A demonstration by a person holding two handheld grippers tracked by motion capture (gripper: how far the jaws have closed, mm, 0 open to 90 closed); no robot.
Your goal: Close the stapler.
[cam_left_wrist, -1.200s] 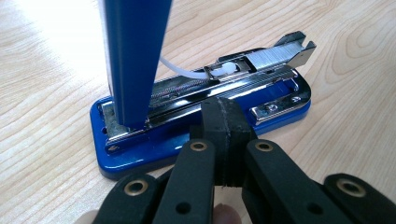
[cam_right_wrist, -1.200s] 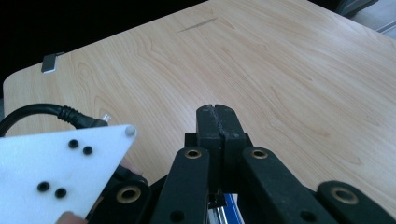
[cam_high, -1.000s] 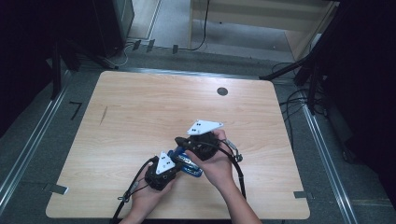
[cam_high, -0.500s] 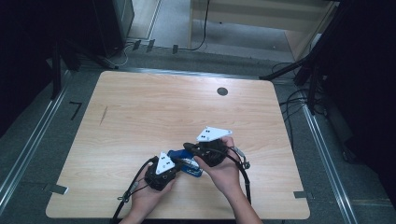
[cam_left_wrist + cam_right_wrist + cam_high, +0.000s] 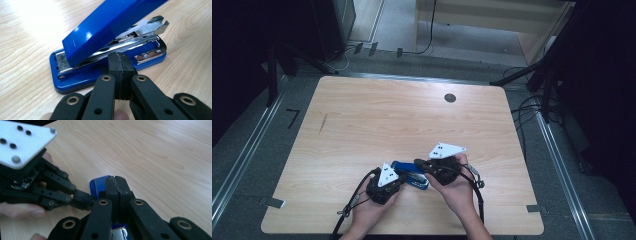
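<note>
I see the blue stapler (image 5: 411, 176) on the table (image 5: 377, 120), at lower centre of the high view, its top arm hinged up. My left tool (image 5: 119, 65) is pressed together, tips against the stapler's base. My right tool (image 5: 116, 185) is pressed together too, over the stapler's blue end.

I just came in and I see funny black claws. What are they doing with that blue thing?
A person holds a claw-like gripper in each hand at a wooden table. Between them lies a blue stapler with its top swung up, so the shiny staple track shows. The left gripper, jaws pressed together, is right up against the stapler's side. The right gripper, jaws also together, sits over the stapler's other end. I can't tell whether it is pushing on it.
</note>
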